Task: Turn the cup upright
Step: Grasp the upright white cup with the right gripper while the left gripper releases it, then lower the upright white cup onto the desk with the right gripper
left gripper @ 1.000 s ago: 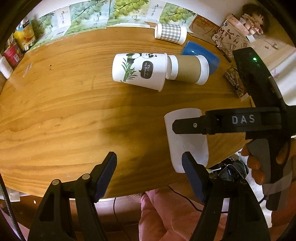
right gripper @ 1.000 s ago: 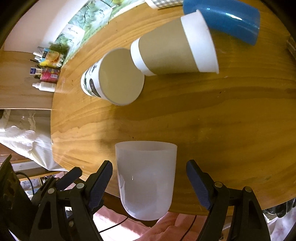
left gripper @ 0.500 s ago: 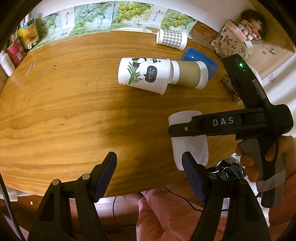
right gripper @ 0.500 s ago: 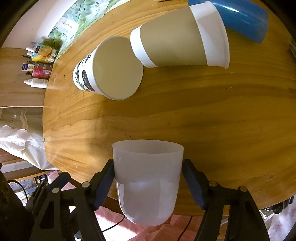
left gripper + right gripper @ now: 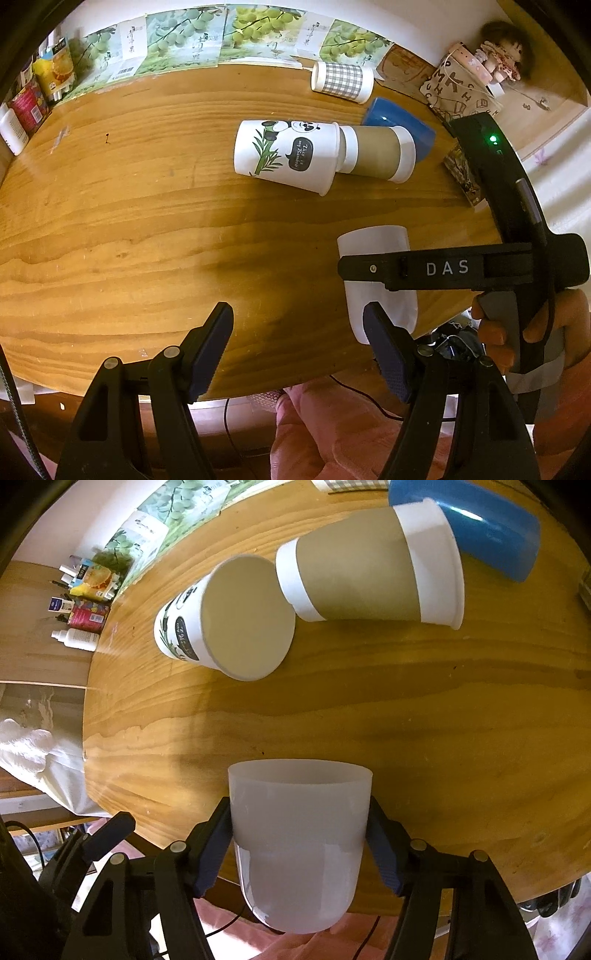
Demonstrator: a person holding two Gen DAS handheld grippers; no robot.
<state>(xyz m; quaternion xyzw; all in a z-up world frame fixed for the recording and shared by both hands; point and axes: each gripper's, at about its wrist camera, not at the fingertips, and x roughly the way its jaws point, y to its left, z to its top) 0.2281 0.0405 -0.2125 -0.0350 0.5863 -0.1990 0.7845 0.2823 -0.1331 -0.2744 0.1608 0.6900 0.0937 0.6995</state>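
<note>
A translucent white plastic cup [image 5: 299, 849] lies on its side at the near edge of the wooden table [image 5: 461, 746], its mouth pointing away and its rounded base hanging over the edge. My right gripper [image 5: 299, 843] is shut on the white cup, a pad on each side. The left wrist view shows the same cup [image 5: 375, 245] with the right gripper's black body across it. My left gripper [image 5: 297, 349] is open and empty above the near table edge, left of the cup.
A panda-print paper cup [image 5: 286, 158], a brown-sleeved paper cup [image 5: 376, 153], a blue cup [image 5: 400, 120] and a checked cup [image 5: 341, 79] all lie on their sides farther back. Bottles and boxes [image 5: 26, 107] stand at the far left. A doll [image 5: 498, 55] sits far right.
My right gripper's fingers have closed from wide apart onto the sides of the white cup. The left gripper has stayed open and drifted only slightly.
</note>
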